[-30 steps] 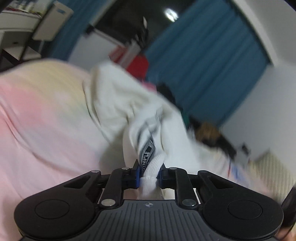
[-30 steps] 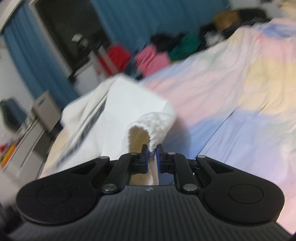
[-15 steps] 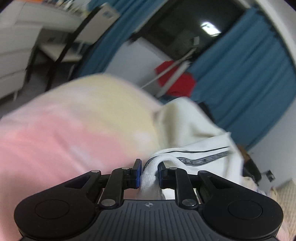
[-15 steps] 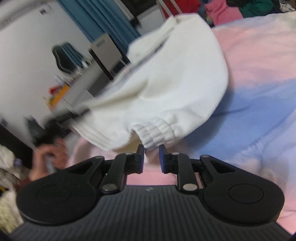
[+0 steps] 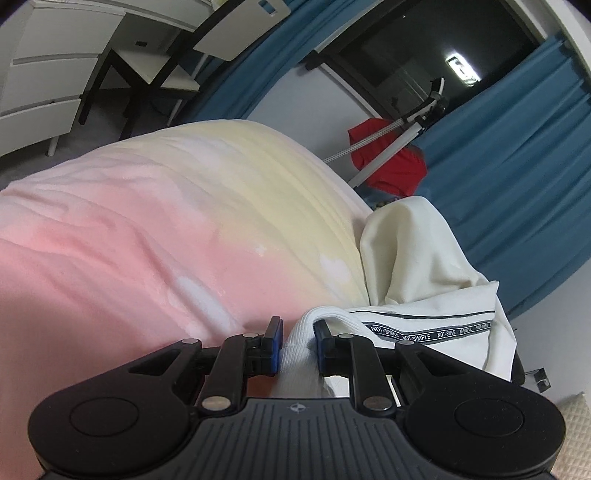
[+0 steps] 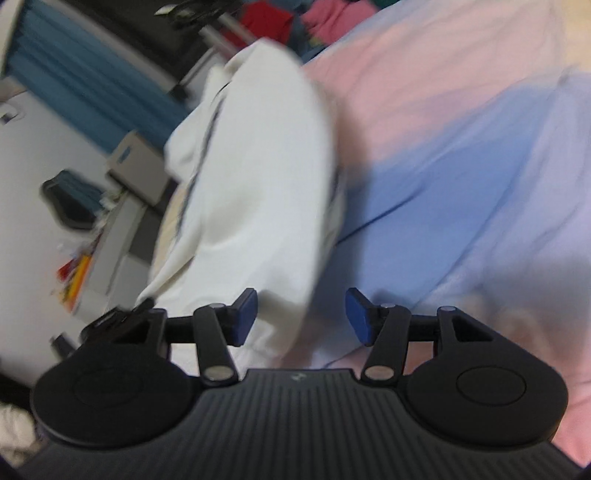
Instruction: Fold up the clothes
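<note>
A white garment with a dark lettered stripe lies on the pastel bedsheet. My left gripper is shut on the garment's ribbed cuff, low over the pink part of the sheet. In the right wrist view the same garment hangs blurred in front of my right gripper, which is open; its hem lies loose between the spread blue pads.
White drawers and a chair stand beyond the bed's far edge. Blue curtains and a rack with a red cloth are behind. More clothes are piled at the top of the right wrist view.
My right gripper has opened and let go of the ribbed hem. My left gripper keeps its grip and has come lower over the bed; the garment has settled to the right.
</note>
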Demonstrator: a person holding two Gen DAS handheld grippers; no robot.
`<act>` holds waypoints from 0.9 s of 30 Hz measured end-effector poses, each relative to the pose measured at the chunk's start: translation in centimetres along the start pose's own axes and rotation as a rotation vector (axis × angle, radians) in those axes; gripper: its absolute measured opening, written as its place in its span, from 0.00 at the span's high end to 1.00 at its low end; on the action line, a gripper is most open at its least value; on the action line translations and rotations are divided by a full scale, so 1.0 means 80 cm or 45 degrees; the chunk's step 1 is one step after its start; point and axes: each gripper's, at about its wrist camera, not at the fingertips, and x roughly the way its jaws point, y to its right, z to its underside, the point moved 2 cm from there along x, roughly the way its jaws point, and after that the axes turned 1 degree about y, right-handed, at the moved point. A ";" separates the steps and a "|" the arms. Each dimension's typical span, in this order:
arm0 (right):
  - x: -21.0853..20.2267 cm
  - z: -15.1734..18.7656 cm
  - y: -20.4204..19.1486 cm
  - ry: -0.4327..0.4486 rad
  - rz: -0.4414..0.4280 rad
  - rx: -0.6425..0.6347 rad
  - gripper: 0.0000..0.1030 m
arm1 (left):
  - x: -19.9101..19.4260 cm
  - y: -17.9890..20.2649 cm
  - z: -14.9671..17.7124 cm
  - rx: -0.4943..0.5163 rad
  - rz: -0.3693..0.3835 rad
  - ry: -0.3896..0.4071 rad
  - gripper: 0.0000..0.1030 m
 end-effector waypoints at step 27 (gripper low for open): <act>0.001 0.020 -0.030 0.061 -0.126 -0.002 0.84 | -0.012 0.042 0.020 0.386 -0.174 -0.032 0.80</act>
